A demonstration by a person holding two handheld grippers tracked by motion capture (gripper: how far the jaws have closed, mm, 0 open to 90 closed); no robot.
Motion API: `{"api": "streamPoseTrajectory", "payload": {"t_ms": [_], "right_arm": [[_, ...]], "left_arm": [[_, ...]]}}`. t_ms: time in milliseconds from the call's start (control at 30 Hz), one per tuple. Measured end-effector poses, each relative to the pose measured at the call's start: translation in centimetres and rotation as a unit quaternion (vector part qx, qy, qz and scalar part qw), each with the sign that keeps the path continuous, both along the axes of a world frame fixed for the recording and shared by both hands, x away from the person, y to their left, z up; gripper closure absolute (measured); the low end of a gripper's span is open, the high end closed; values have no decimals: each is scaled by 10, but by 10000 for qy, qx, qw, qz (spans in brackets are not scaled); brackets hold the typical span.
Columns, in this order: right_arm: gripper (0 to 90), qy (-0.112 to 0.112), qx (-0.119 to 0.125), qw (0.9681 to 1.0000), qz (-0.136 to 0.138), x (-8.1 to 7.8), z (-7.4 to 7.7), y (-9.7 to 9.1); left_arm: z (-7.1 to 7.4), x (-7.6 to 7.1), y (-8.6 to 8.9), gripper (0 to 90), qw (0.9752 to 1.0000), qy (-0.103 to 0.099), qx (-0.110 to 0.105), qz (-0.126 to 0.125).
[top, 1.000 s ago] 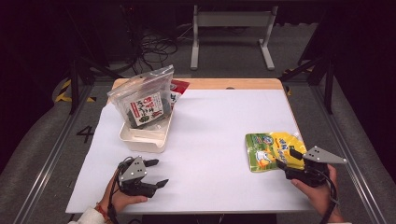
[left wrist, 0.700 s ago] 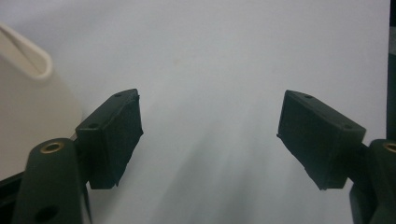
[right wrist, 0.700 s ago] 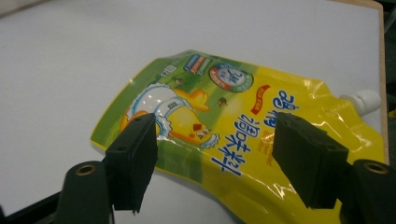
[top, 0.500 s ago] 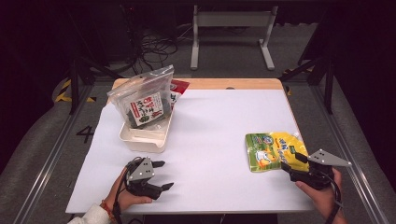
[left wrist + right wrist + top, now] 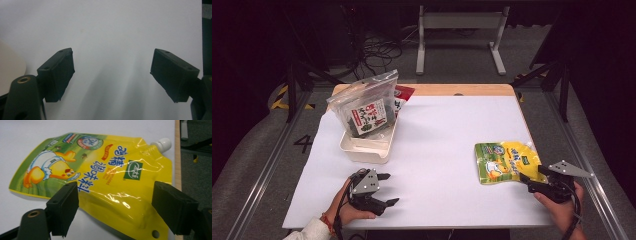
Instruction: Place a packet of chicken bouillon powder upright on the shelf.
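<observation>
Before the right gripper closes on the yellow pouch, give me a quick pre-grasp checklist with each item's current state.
1. Right gripper jaws open: ok.
2. Yellow pouch lies between and ahead of the jaws, lower edge nearest: ok.
3. Pouch flat on the white table, nothing on top: ok.
4. Spout cap away from the jaws: ok.
5. Left gripper open, apart from the pouch: ok.
6. Jaws low enough to catch the edge: cannot tell.

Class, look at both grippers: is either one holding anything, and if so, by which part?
Nothing is held. The left gripper is open over bare white table; the right gripper is open, its jaws either side of the yellow pouch, not closed on it.
</observation>
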State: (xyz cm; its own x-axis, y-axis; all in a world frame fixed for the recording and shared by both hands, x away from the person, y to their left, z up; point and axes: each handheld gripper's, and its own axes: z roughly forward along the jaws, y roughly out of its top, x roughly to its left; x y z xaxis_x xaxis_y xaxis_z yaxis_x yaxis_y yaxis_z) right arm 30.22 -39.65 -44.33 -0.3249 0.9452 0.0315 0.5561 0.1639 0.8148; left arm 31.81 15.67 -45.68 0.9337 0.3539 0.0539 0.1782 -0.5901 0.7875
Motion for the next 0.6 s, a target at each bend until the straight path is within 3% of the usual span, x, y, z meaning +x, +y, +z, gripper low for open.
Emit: {"api": "streamPoseTrajectory", "payload": {"t_ms": [367,600], "right_arm": [[186,186,48,9996,-224,1,-6,-15],[162,478,300,9982,-192,7,-10,-21]], "left_arm": [[0,0,-1,194,10000,5,20,-11],[0,-1,-1,194,10000,8,45,-59]]}}
